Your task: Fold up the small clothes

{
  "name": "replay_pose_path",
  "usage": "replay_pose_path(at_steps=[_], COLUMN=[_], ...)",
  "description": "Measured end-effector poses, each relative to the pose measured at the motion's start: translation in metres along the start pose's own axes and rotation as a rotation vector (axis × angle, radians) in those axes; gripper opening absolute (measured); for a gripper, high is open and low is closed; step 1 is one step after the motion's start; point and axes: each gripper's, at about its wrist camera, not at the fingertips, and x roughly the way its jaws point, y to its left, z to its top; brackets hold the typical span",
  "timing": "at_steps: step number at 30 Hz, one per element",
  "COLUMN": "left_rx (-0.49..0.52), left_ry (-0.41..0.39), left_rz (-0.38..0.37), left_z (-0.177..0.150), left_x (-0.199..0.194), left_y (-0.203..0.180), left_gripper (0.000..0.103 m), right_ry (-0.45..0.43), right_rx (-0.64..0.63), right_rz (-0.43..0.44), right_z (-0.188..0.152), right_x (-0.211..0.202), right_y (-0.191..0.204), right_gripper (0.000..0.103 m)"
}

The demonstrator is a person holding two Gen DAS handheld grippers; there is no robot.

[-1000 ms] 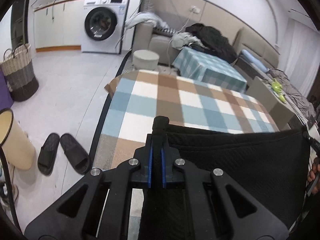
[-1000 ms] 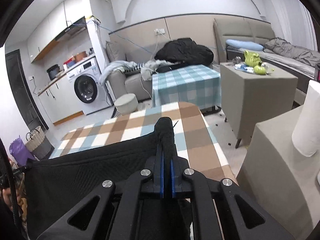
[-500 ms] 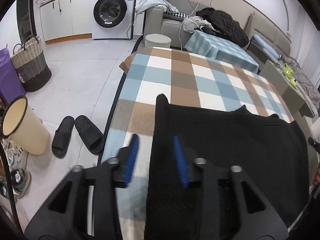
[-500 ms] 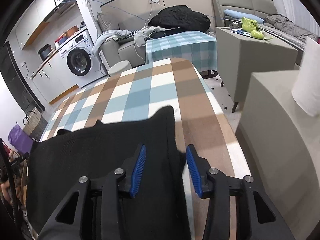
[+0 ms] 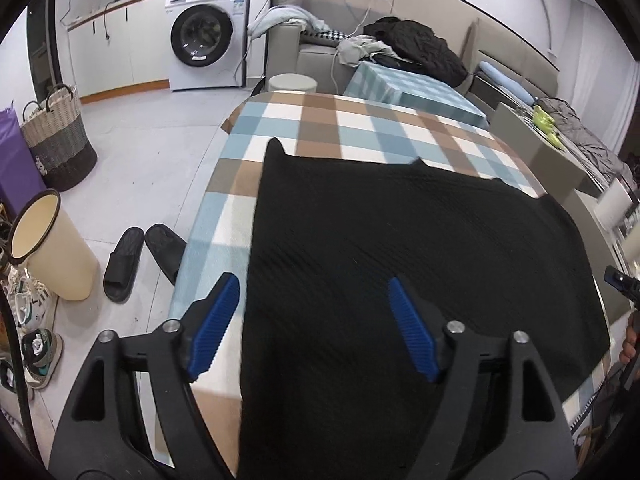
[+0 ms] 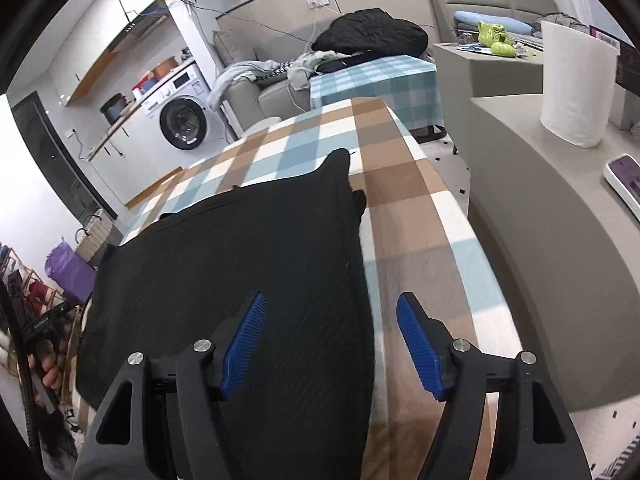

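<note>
1. Above the near edge of the checked table [image 5: 372, 120], the left gripper [image 5: 312, 320] hangs with its blue-padded fingers [image 5: 214, 322] spread wide and nothing between them.
2. Its left pad sits over the bare checked cloth just beside the garment's left edge; its right pad sits over the black fabric.
3. The right gripper [image 6: 332, 344] is likewise spread and holds nothing: its left pad is over the black fabric, its right pad over the bare cloth beside the garment's right edge.
4. The black garment [image 5: 400, 248] lies spread flat on the table, covering most of the near half, from close to the left edge to close to the right edge.
5. Its far edge runs across the middle of the table, with a small peak sticking up at each far corner.
6. At the far right corner a second layer of black fabric peeks out from under the top one.
7. Beyond the table's left edge, on the floor, lie black slippers [image 5: 140, 256], a cream bin [image 5: 52, 252] and a woven basket [image 5: 60, 136].
8. Past the right edge stands a grey counter [image 6: 560, 200] carrying a paper towel roll [image 6: 576, 80].
9. A washing machine [image 5: 208, 36] stands against the far wall.
</note>
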Motion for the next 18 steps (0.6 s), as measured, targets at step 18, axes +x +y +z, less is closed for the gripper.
replay_pose_path(at_steps=[18], left_rx=[0.097], left_ry=[-0.010], left_rz=[-0.032], left_z=[-0.090], left_x=[-0.058], left_y=[-0.043], left_gripper=[0.085], right_ry=[0.032], right_rx=[-0.057], right_rz=[0.036], right_z=[-0.056], right_x=[-0.030], right_y=[0.026], right_gripper=[0.093])
